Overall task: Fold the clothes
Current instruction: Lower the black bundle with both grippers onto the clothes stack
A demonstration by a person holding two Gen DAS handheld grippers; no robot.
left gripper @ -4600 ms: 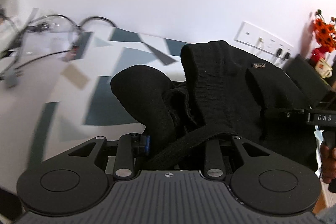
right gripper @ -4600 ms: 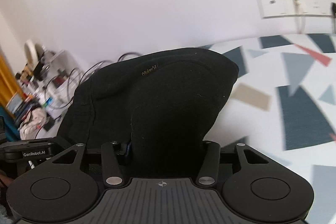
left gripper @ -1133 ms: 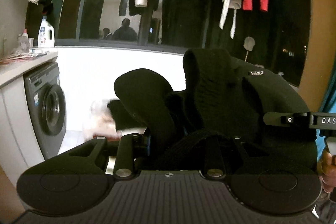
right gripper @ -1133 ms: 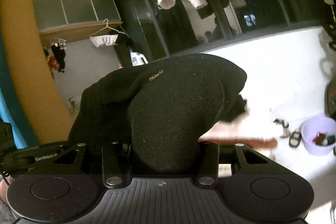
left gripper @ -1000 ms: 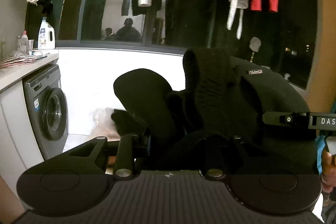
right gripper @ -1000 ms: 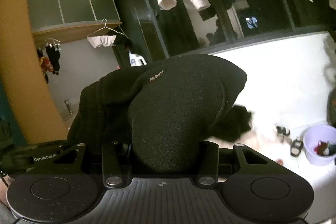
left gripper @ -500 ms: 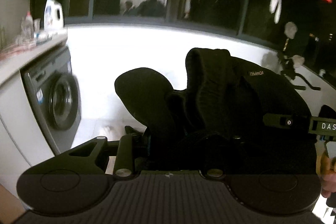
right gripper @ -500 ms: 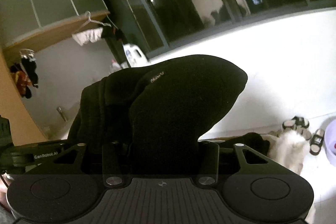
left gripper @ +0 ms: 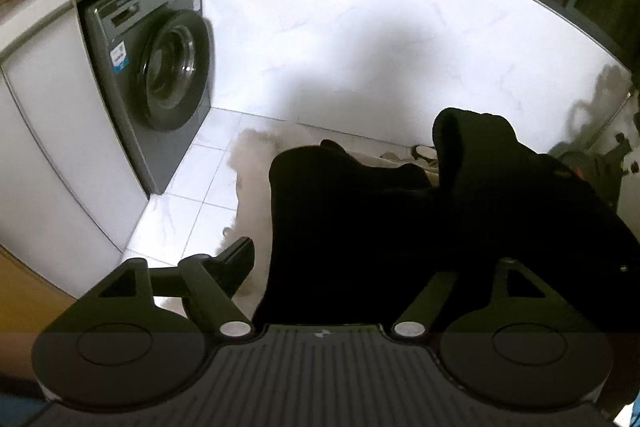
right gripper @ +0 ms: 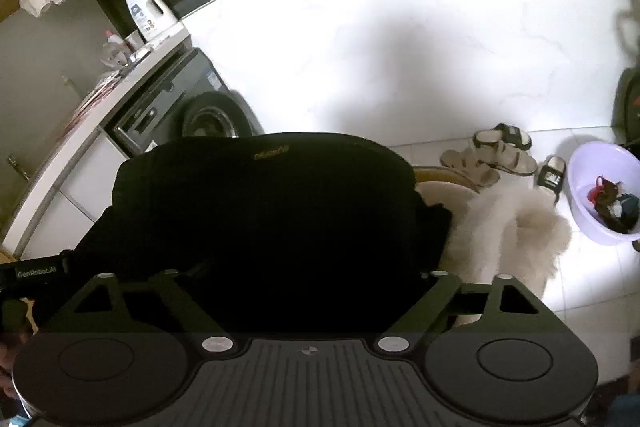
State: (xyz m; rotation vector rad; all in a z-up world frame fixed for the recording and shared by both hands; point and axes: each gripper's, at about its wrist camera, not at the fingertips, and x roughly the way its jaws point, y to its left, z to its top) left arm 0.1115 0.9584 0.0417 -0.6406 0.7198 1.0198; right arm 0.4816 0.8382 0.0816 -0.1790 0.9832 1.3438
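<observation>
Your left gripper is spreading apart around the black cloth. Your right gripper is also standing apart, cloth between.

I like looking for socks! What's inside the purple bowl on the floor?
The purple bowl holds a small heap of dark and red clothes, bunched at one side. Whether any are socks, or what lies under the heap, can't be seen.
</observation>
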